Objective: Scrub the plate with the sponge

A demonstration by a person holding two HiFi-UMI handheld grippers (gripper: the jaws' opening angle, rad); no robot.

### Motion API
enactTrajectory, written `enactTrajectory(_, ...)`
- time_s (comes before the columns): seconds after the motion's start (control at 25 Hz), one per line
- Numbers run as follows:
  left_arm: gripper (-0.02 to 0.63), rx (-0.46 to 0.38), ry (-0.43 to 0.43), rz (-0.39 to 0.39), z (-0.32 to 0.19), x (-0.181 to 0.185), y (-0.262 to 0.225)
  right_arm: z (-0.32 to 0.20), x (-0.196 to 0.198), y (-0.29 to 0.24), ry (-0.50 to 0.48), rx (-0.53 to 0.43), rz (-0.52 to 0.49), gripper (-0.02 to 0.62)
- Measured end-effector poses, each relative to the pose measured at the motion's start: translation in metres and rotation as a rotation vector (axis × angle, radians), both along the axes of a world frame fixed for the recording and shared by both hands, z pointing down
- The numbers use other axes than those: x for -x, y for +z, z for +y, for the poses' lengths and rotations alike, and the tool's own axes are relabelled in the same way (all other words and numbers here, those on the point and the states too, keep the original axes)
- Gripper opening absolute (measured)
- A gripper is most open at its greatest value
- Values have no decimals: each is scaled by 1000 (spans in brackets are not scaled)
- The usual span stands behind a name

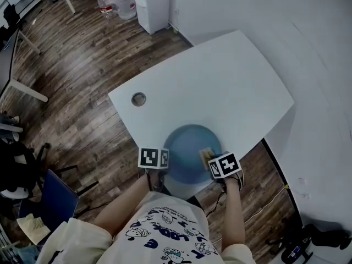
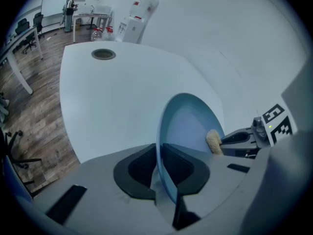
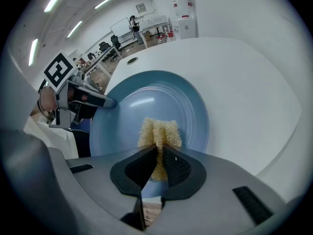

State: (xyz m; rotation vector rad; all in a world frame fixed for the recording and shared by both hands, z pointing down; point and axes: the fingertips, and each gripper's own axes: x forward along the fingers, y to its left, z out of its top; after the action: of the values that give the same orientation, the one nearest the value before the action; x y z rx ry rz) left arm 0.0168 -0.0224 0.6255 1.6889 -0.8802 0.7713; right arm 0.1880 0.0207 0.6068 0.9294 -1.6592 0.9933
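**Both tools clamped: left on plate rim, right on sponge**

Left tool: jaws closed on the rim of the blue plate, one pad on each face. The plate runs edge-on up the middle of the left gripper view.

Right tool: jaws pinched on the tan sponge. The sponge bulges out above the pads and lies against the plate's inner face, just below the plate's centre in the right gripper view.

Head view: the plate is at lower centre of frame, at the near edge of the white tabletop. The left tool is at the plate's lower-left rim. The right tool is over its right side, with the sponge just upper left of that tool's marker cube. Can't tell whether the plate lies flat or is tipped.

Around it:
- A round grommet hole in the tabletop, upper left of the plate and well apart from it.
- Water bottles and a white cabinet on the wood floor at the top of the frame.
- A blue chair at lower left.
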Motion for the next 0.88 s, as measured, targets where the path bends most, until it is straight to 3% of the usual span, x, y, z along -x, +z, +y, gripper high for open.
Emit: enactTrajectory(0.88, 48, -8, -30, -9, -2, -1, 0, -33, -17, -4, 103, -103, -2, 49)
